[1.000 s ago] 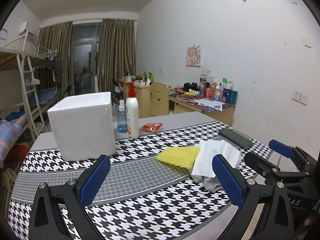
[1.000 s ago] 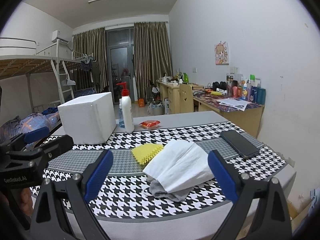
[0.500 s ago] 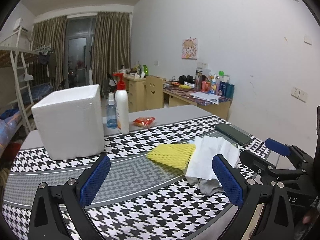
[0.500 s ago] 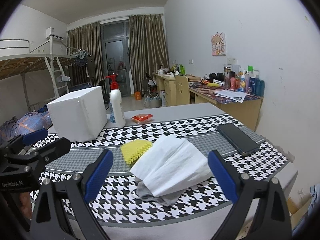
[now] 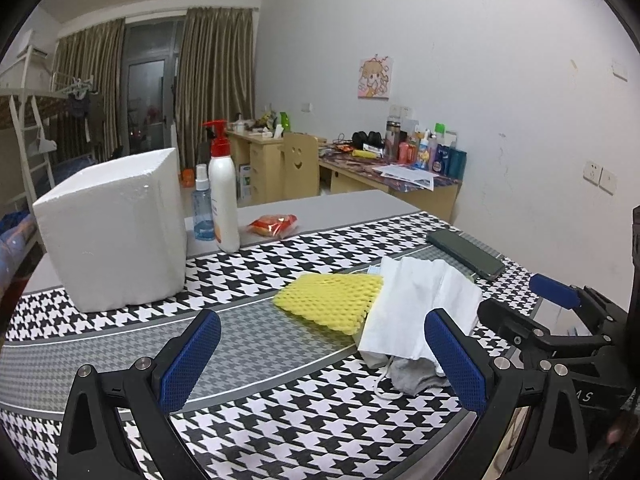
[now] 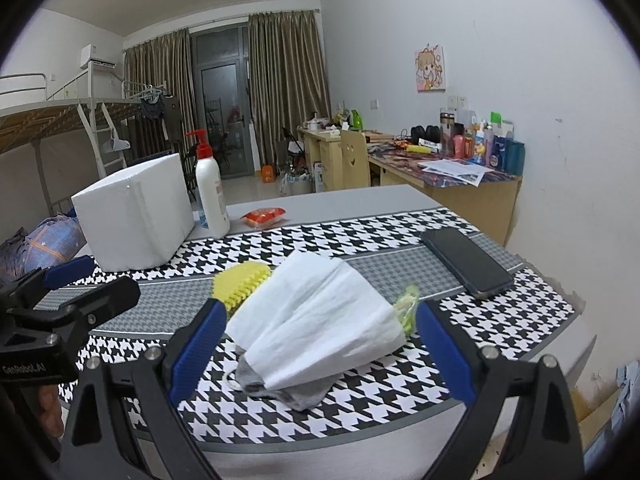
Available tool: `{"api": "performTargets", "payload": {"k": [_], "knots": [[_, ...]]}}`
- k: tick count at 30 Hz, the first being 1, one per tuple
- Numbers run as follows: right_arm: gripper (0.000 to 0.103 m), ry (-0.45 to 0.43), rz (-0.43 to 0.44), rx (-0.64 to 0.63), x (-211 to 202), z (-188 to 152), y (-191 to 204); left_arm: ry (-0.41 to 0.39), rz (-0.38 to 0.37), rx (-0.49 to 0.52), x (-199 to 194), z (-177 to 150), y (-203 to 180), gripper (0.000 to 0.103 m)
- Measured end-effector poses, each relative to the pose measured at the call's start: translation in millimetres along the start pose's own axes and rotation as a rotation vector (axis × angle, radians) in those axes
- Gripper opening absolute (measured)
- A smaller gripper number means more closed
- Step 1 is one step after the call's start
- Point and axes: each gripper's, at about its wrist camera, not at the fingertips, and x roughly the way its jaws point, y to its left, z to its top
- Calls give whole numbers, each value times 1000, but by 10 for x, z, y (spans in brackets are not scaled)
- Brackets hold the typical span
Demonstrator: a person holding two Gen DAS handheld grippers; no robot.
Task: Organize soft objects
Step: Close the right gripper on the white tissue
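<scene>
Both grippers hang above the near table edge, jaws spread wide, nothing between them. From the right wrist view, our right gripper [image 6: 316,344] frames the soft pile dead ahead at 12 o'clock; our left gripper [image 5: 322,358] looks past it, pile at about 2 o'clock.

The pile sits on the houndstooth cloth [image 6: 360,236] near the front edge:
- white tissue sheet [image 6: 316,320] on top, creased into a fan
- grey fabric piece [image 6: 288,394] under its near end, with a thin white loop poking out; looks like a mask, can't confirm
- yellow foam mesh [image 5: 330,300] under the tissue's far side, about half exposed
- a bit of green-yellow crinkly stuff [image 6: 408,304] at the tissue's 3 o'clock edge, too small to identify

Handling, our read: everything is near weightless and limp. Tissue tears and slides easily, so pinch lightly at a folded crease, not a single-ply edge. Foam mesh is springy and grippy; take the exposed corner at its 9 o'clock side and it should hold. The grey piece drapes; grab the bunched near end.

Risk: lifting the tissue may drag the layers below. The phone [image 6: 466,262] at 2 o'clock of the pile is rigid, so leave it. The white foam box [image 6: 134,210], far at 10 o'clock, could be the bin; we can't see an opening.
</scene>
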Motion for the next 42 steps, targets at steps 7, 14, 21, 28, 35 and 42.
{"api": "performTargets", "payload": {"k": [7, 14, 21, 28, 35, 42], "knots": [[98, 29, 2, 5, 109, -35, -66, 27, 1, 1, 152, -13, -28, 102], [98, 57, 1, 23, 196, -62, -162, 56, -13, 4, 277, -48, -59, 102], [98, 98, 33, 29, 338, -88, -149, 63, 5, -1, 348, -64, -24, 102], [89, 146, 70, 49, 468, -149, -139, 72, 18, 8, 424, -91, 6, 102], [55, 191, 77, 48, 559, -169, -122, 92, 16, -3, 509, -107, 28, 102], [19, 206, 71, 35, 603, -166, -142, 100, 12, -9, 539, -113, 46, 102]]}}
